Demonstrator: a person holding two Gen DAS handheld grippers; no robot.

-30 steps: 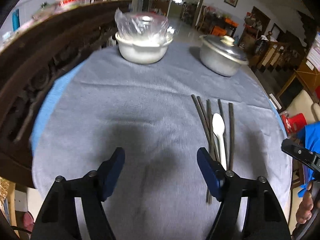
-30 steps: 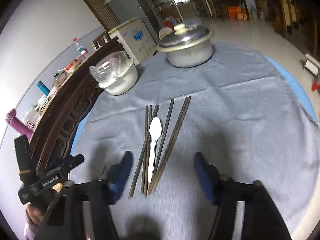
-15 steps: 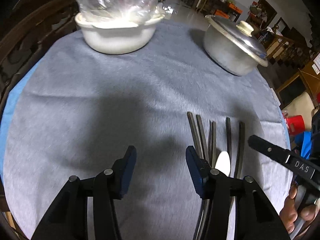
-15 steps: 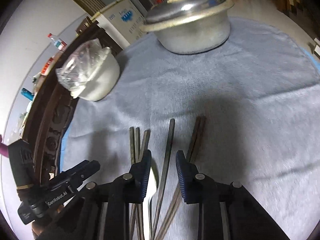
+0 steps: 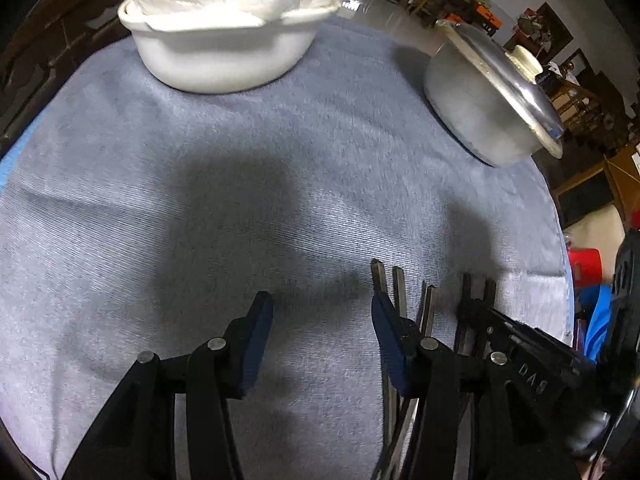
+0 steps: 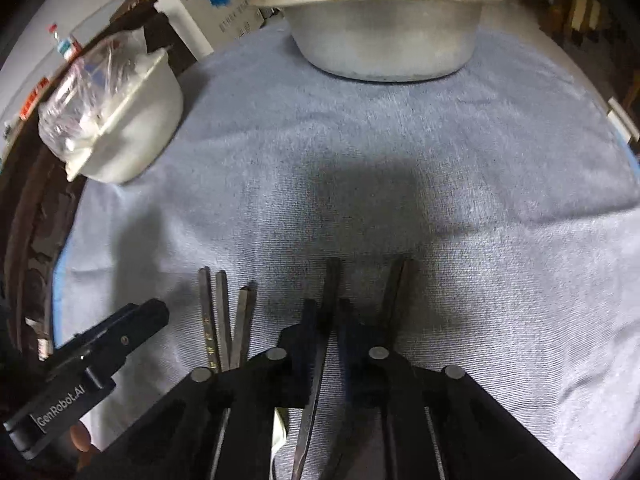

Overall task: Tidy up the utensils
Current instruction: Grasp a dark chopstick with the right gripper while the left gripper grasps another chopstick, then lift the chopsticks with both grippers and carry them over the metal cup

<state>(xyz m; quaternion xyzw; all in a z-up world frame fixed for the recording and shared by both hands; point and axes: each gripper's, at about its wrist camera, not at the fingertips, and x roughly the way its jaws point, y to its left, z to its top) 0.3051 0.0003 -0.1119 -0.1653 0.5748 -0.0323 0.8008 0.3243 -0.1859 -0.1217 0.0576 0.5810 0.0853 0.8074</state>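
"GenRobot.AI" is printed on the left gripper (image 6: 154, 314) in the right view; "DAS" marks the right gripper (image 5: 466, 308) in the left view. The left gripper (image 5: 322, 320) gapes wide and empty over the cloth (image 5: 240, 200). The right gripper (image 6: 326, 316) is pinched onto one chopstick (image 6: 332, 280). Others (image 6: 218, 312) lie beside it. Only the right view shows the printed box (image 6: 212, 4).

Right wrist view: white lettering "GenRobot.AI" is showing on the black body of the left gripper (image 6: 322, 314) at lower left. Blue print is showing on the white cardboard box (image 6: 208, 4) behind the tabletop, too blurred to read.

Left wrist view: white letters "DAS" are showing, upside down, on the black body of the right gripper (image 5: 474, 308).
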